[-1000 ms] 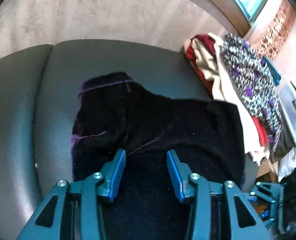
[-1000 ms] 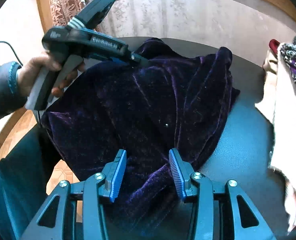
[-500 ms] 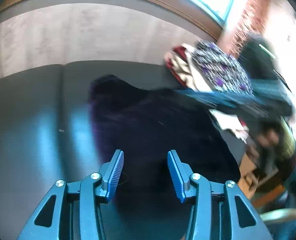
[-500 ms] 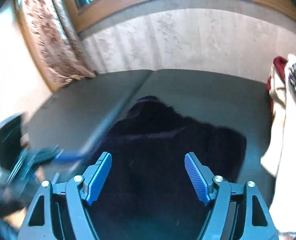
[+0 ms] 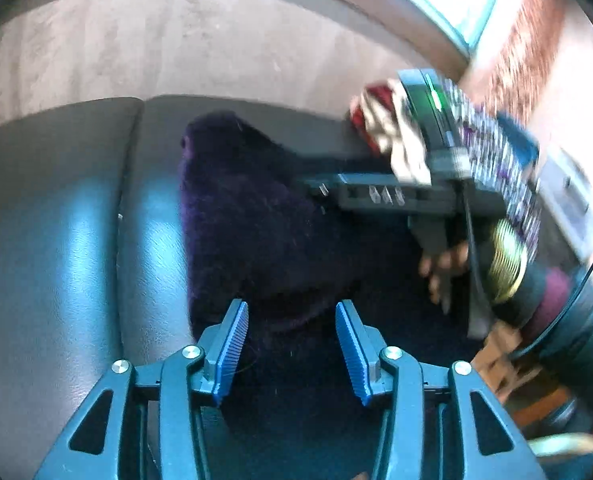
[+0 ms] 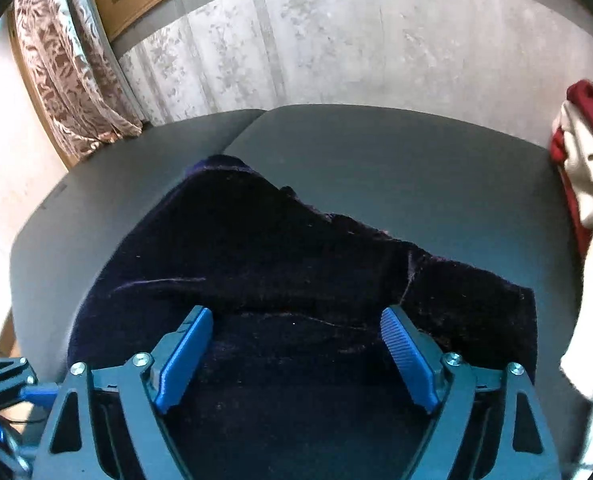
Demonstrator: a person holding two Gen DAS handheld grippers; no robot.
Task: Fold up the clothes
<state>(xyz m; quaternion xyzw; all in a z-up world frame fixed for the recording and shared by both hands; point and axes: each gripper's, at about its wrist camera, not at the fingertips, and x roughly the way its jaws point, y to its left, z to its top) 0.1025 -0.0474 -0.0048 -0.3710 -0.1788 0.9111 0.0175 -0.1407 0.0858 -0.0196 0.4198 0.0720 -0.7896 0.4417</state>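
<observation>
We start at our left gripper (image 5: 291, 350): its two blue ribbed pads (image 5: 232, 350) stand apart with nothing pinched between them, and dark pile shows through the gap. The pads are narrow, ridged strips bolted to teal angular arms with silver screws. Beyond them, from six o'clock up to eleven o'clock of the left wrist view, lies the dark purple velvet garment (image 5: 256, 220), a soft, matte, fuzzy heap that narrows to a rounded tip at its far end.

It rests on a grey cushion (image 5: 56, 240), smooth and leathery with a glossy sheen and a seam running up at nine to eleven o'clock. At two o'clock a pile of other clothes (image 5: 380, 128) sits blurred: red and cream cloth, and a speckled purple-and-white knit.

At three o'clock we see our right hand (image 5: 444, 268) wrapped under the dark boxy handle of the other tool, gold bangles (image 5: 506, 268) stacked at the wrist; the forearm comes in from four o'clock.

Our right gripper (image 6: 296, 354) has its ribbed blue fingers (image 6: 184, 360) spread wide, gripping nothing, poised over the near part of the garment (image 6: 280, 256). Here the velvet lies flatter, with a wavy far edge running from eleven to three o'clock and faint creases catching light. The cushion (image 6: 376, 152) extends behind it, matte grey. A patterned curtain (image 6: 68, 68) hangs at ten o'clock, and a pale streaked wall (image 6: 336, 32) fills twelve.
</observation>
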